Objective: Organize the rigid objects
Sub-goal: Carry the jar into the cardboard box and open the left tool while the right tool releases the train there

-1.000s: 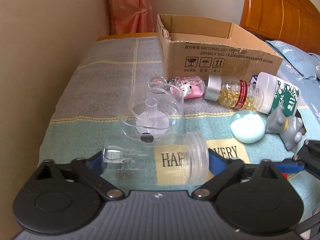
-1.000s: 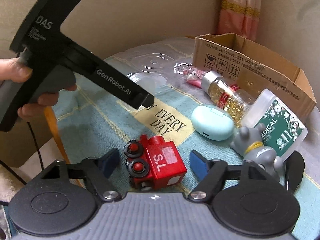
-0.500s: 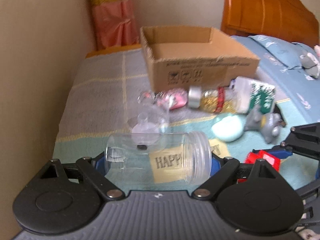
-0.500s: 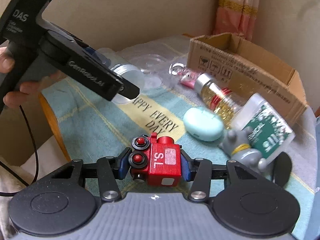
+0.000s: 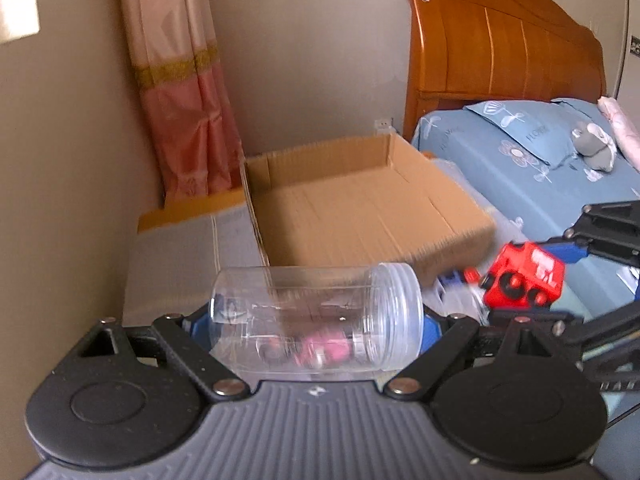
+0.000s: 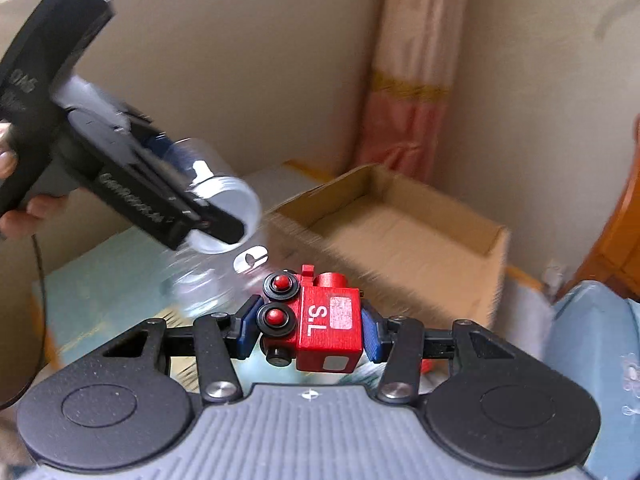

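Both loads airborne, short of the cardboard box (image 5: 360, 208).
- Left gripper (image 5: 316, 320): fingers clamped on the two ends of a clear plastic jar (image 5: 316, 316), lying crosswise, threaded mouth to the right. Jar just in front of the box's near wall.
- Right gripper (image 6: 306, 328): fingers pinching a red toy train (image 6: 320, 320) by its sides, wheels to the left. Near the box's front corner, not yet over it.

Risks (judgement only):
- Smooth, hard jar held end to end; could slip or rotate out under a jolt.
- Two grippers converging on one opening; jar mouth and train already close, collision likely if released together.
- Low carry could catch the near wall and shove the light box.

Room: box interior bare and wide, top open. Wall and curtain (image 5: 184, 92) behind, bed (image 5: 540, 168) beside the right wall. Leftover items below blurred.
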`<state>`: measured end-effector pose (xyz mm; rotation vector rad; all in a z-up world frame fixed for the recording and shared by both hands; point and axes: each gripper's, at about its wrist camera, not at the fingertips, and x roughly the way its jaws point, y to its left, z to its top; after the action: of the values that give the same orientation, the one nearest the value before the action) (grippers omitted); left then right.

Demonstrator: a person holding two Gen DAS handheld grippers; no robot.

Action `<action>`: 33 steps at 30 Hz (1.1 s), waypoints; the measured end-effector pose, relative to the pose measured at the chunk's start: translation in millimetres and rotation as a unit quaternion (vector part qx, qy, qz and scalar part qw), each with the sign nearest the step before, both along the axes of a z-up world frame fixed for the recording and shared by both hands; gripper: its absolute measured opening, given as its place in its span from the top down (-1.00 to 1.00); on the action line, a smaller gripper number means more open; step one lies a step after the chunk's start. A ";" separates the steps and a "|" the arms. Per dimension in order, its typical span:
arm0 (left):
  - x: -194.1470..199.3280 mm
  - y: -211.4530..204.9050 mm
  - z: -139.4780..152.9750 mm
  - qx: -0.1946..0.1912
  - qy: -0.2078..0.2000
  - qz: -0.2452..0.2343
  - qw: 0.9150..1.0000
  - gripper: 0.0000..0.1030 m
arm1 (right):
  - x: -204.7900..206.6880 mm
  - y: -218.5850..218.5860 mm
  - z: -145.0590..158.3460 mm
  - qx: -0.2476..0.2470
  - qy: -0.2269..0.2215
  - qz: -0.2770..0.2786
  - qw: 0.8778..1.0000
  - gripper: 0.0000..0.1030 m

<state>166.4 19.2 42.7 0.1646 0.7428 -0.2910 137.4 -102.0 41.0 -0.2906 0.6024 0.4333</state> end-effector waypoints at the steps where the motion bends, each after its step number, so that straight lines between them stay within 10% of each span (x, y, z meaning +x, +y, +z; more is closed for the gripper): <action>1: 10.1 -2.7 2.4 0.002 -0.001 0.002 1.000 -0.74 | 8.8 -4.6 2.8 0.002 -0.002 -0.009 1.000 -0.06; 10: 72.0 -23.1 8.6 0.014 -0.006 -0.002 1.000 -0.74 | 93.3 -41.4 10.8 0.026 0.000 -0.089 0.996 -0.07; 15: 98.1 -32.3 1.5 0.024 0.003 0.001 1.000 -0.74 | 109.4 -48.7 3.0 0.043 -0.006 -0.114 0.992 -0.67; 33: 139.5 -49.4 -14.9 0.040 0.040 0.023 0.998 -0.83 | 53.9 -85.2 -17.9 0.061 0.025 -0.125 0.990 -0.99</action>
<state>305.8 -30.2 27.9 0.2128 0.8362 -0.2243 191.3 -187.2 23.1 -0.0858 0.6491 0.2344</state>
